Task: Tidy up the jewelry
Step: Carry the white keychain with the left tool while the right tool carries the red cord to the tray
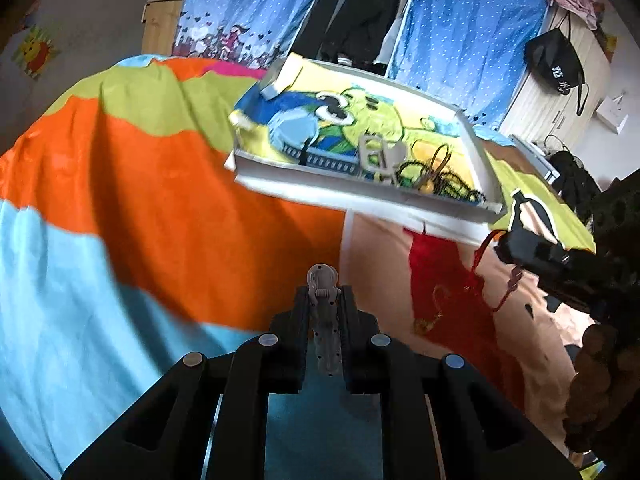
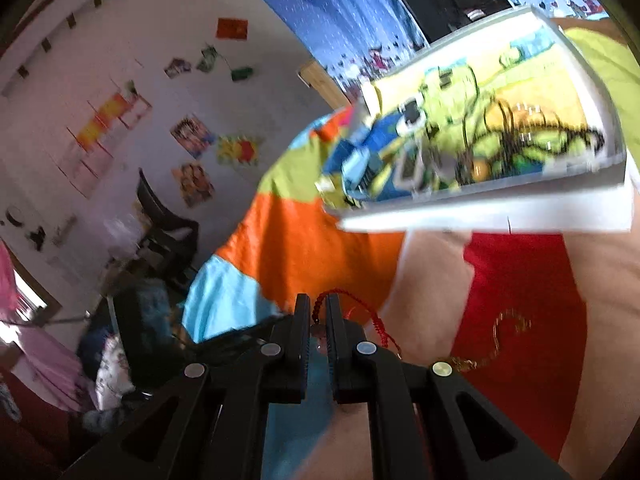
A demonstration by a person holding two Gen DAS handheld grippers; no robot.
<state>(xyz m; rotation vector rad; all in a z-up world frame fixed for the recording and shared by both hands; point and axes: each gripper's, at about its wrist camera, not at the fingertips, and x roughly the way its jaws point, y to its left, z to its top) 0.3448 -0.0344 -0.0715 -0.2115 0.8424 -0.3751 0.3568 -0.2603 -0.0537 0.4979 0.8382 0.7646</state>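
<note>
The left tongs [image 1: 323, 300] are pressed together on a grey metal hair clip [image 1: 323, 312], and the right tongs [image 2: 319, 320] pinch a red braided cord bracelet [image 2: 360, 316] whose loose end hangs below. Both hover over the bed's striped cover [image 1: 160, 200], on the near side of the white cartoon-printed tray [image 1: 360, 196], where black cords and other pieces already lie heaped at its right end. A thin gold chain [image 1: 434, 312] is left on the red cloth [image 1: 440, 264] near the tray. To do this well, carry each piece clear over the raised rim before letting go, drop the clip on the emptier left side, and keep the dangling cord from snagging the rim.
</note>
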